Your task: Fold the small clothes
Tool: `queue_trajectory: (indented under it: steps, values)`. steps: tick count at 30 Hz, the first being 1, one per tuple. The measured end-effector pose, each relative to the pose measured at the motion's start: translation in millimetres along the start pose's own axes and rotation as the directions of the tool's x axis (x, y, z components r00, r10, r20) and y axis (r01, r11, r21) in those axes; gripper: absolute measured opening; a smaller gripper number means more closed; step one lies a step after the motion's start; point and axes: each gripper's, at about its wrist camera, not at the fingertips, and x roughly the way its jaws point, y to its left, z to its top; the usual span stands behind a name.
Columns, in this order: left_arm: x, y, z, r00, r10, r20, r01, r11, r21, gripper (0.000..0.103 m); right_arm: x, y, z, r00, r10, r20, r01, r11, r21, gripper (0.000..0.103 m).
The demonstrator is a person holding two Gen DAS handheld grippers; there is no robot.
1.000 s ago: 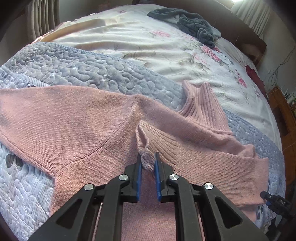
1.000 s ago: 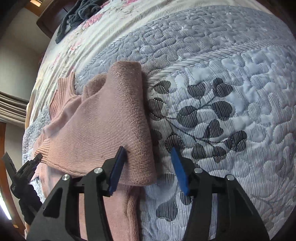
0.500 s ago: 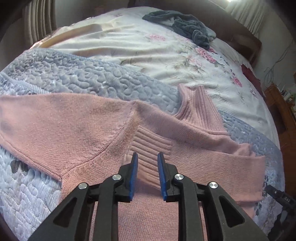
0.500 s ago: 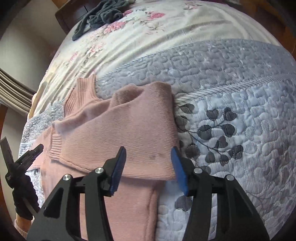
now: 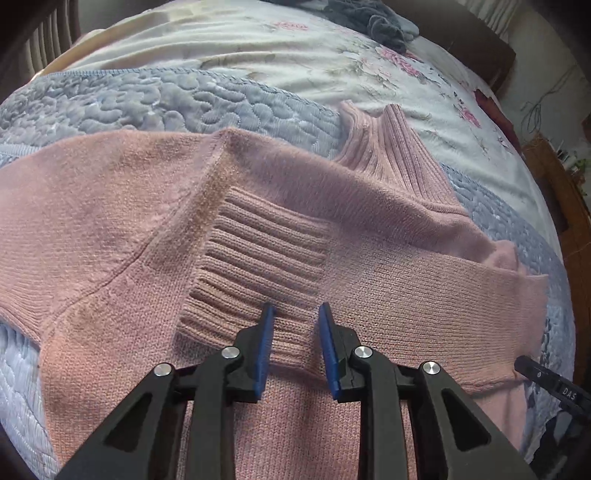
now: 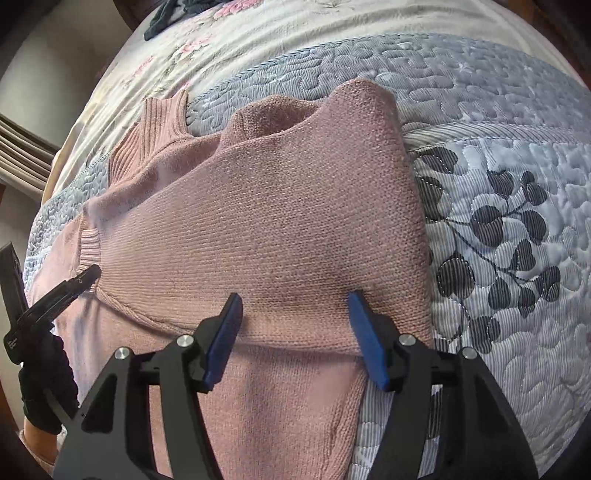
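**Pink sweater lies on the bed, one sleeve folded across, both claws apart**

The pink sweater (image 5: 122, 206) lies flat on the grey quilted blanket (image 5: 147, 99) of the bed. In the left wrist view, its left sleeve stretches out to the left edge. Near the middle, the ribbed cuff (image 5: 258, 273) of the other sleeve rests on the chest of the sweater. The left claw (image 5: 295, 314) hovers just over this cuff with its blue pads apart and nothing between them. More to the right, the ribbed collar (image 5: 391, 155) points toward the floral sheet (image 5: 258, 51), where a dark garment (image 5: 373, 18) lies far at the back.

In the right wrist view, a gloved hand (image 6: 40, 387) with the other tool shows at the left edge. The folded sleeve (image 6: 295, 221) covers the middle. The right claw (image 6: 295, 306) stands wide apart over its lower fold and holds nothing. To the right, the blanket shows a dark leaf pattern (image 6: 506, 251).
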Motion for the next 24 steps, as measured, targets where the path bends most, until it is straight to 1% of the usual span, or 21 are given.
queue_trajectory:
  steps: [2,4,5,7,8,9,11,13,15,17,19,21,24]
  values:
    - [-3,2,2,1.000,-0.013,-0.009,0.013,1.000,-0.006,0.025,1,7,0,1.000,-0.024,0.000,0.024,0.999,-0.027,0.065]
    - [-13,8,3,0.999,-0.032,-0.015,0.031,0.999,-0.029,0.025,-6,13,0,0.999,-0.040,-0.001,0.040,0.999,-0.037,0.065]
    - [-23,13,2,0.999,-0.039,-0.008,0.039,0.998,-0.042,0.027,-13,15,-2,1.000,-0.023,0.003,0.023,0.999,-0.035,0.066]
    - [-47,28,-2,0.998,-0.055,0.039,0.056,0.997,-0.043,0.038,-32,22,-8,0.997,0.070,0.023,-0.070,0.997,-0.034,0.065]
    - [-60,40,-4,0.997,-0.052,0.065,0.054,0.998,-0.039,0.045,-40,27,-13,0.994,0.100,0.031,-0.099,0.994,-0.046,0.065]
    - [-72,55,-7,0.995,-0.042,0.086,0.047,0.998,-0.046,0.047,-47,35,-17,0.993,0.113,0.032,-0.111,0.992,-0.067,0.066]
    - [-90,96,-12,0.994,-0.028,0.105,0.038,0.994,-0.100,0.048,-55,51,-31,0.992,0.121,0.026,-0.117,0.986,-0.120,0.068]
    - [-103,144,-18,0.994,0.019,0.111,0.001,0.983,-0.184,0.048,-54,67,-44,0.990,0.138,-0.002,-0.137,0.977,-0.165,0.068]
    - [-116,194,-26,0.988,0.082,0.129,-0.044,0.962,-0.268,0.048,-48,85,-59,0.987,0.156,-0.031,-0.159,0.966,-0.202,0.068]
    - [-127,241,-32,0.982,0.121,0.142,-0.063,0.931,-0.359,0.047,-38,103,-70,0.988,0.143,-0.050,-0.151,0.960,-0.237,0.068]
    - [-135,284,-38,0.978,0.134,0.158,-0.050,0.893,-0.446,0.047,-28,116,-82,0.990,0.125,-0.068,-0.139,0.953,-0.268,0.068]
    - [-140,316,-40,0.974,0.139,0.178,-0.032,0.863,-0.504,0.046,-17,122,-89,0.987,0.125,-0.098,-0.147,0.952,-0.269,0.068]
    - [-145,355,-38,0.965,0.123,0.233,0.037,0.813,-0.581,0.045,-2,127,-92,0.988,0.103,-0.116,-0.131,0.954,-0.270,0.068]
